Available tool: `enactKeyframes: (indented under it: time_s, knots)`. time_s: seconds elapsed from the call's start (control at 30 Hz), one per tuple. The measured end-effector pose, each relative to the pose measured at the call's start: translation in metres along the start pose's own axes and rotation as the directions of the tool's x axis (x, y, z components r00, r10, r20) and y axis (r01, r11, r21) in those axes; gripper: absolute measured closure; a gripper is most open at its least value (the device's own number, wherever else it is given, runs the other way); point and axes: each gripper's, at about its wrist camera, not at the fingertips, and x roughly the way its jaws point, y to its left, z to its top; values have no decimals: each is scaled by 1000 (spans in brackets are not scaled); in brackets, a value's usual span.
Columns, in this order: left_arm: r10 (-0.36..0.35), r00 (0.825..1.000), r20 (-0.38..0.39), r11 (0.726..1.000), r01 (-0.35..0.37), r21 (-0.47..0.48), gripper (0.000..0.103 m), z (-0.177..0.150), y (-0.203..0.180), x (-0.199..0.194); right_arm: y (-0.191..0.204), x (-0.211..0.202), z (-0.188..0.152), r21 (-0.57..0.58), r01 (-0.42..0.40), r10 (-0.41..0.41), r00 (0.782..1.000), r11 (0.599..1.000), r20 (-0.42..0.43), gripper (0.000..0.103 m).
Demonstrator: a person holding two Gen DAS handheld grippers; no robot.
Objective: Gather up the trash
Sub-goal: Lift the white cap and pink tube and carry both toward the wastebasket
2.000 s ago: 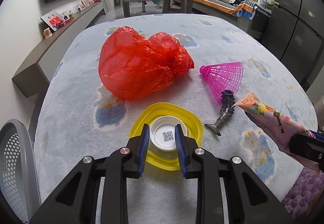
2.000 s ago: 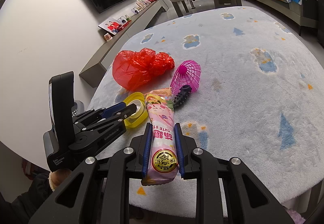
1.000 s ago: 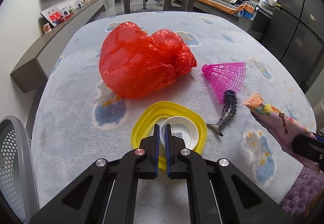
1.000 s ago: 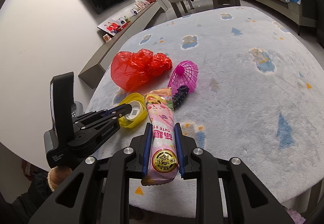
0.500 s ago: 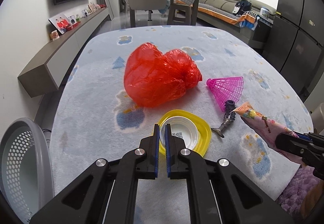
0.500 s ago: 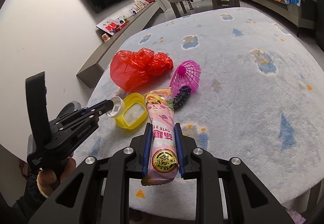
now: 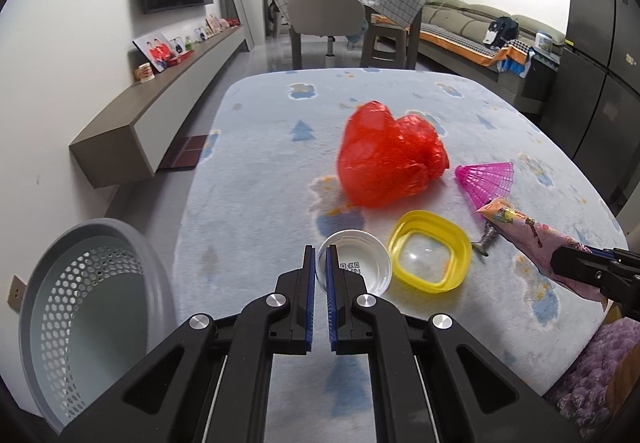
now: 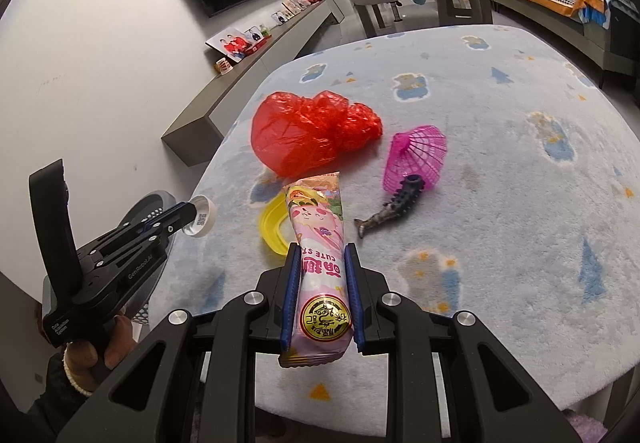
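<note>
My left gripper [image 7: 319, 270] is shut on the rim of a white plastic cap [image 7: 356, 267] and holds it in the air, left of the yellow lid [image 7: 430, 257] on the table. The cap also shows in the right wrist view [image 8: 202, 215]. My right gripper [image 8: 322, 275] is shut on a pink snack wrapper [image 8: 320, 243], held above the table's near edge. A red plastic bag [image 7: 384, 159], a pink shuttlecock [image 7: 486, 179] and a small dark fish-shaped toy [image 8: 394, 209] lie on the table.
A grey perforated trash basket [image 7: 84, 307] stands on the floor at the table's left edge, below my left gripper. The table has a pale blue fleecy cover [image 8: 520, 147]. A low wall shelf [image 7: 160, 111] runs along the left wall.
My left gripper has lifted the white cap out of the yellow lid and carried it left, toward the basket. My right gripper has kept still with the wrapper.
</note>
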Motion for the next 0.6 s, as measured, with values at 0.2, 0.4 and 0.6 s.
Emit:
enactKeyframes:
  time_s: [0.2,0.4,0.6]
  knots:
    - [27,1000,15,999,-27,-34,97,-9,28,-15,25,10,1,-28,-19,19,1000,999,-9,81]
    - [57,998,19,996,-56,-69,97,-19,53,-27,58,23,2,-76,-56,55,998,996,-22,81]
    - [99,995,11,989,-97,-113,97,-30,83,-36,93,40,6,-114,-108,104,994,988,-42,81]
